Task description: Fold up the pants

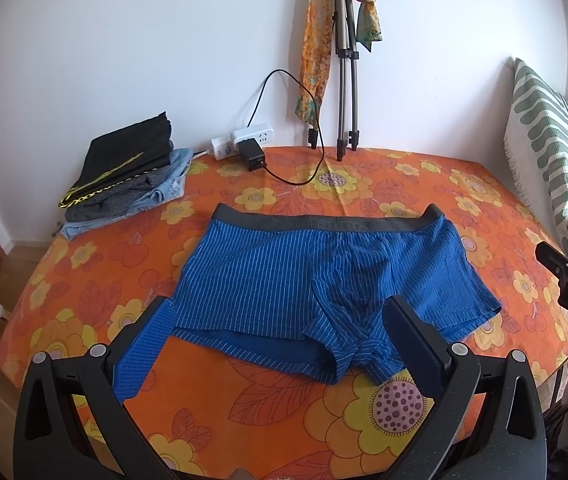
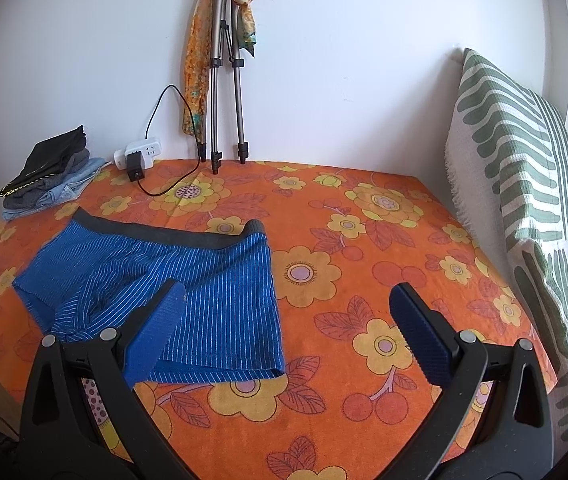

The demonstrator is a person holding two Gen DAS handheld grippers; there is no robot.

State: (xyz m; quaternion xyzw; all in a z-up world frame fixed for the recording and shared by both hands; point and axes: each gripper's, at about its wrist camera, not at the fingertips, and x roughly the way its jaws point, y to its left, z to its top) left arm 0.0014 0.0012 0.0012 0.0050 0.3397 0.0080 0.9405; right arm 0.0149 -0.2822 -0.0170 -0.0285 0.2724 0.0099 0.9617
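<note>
Blue striped pants [image 1: 284,280] lie flat and unfolded on the orange floral worktop [image 1: 423,184], grey waistband on the far side. Left tool [image 1: 280,320] hovers over the near hem, fingers spread, gripping nothing. Right tool [image 2: 287,312] spread wide above the pants' right edge, also released. Stack of folded clothes [image 1: 124,176] far left.

tripod [image 1: 345,64]: top cut off by the frame edge, so no idea what's mounted
waistband [image 1: 323,222]: has lettering, way too blurry to read
pillow [image 2: 523,208]: right side runs out of frame
shorts [image 2: 156,292]: near hem partly hidden behind 1 finger pad [image 2: 154,332]
</note>
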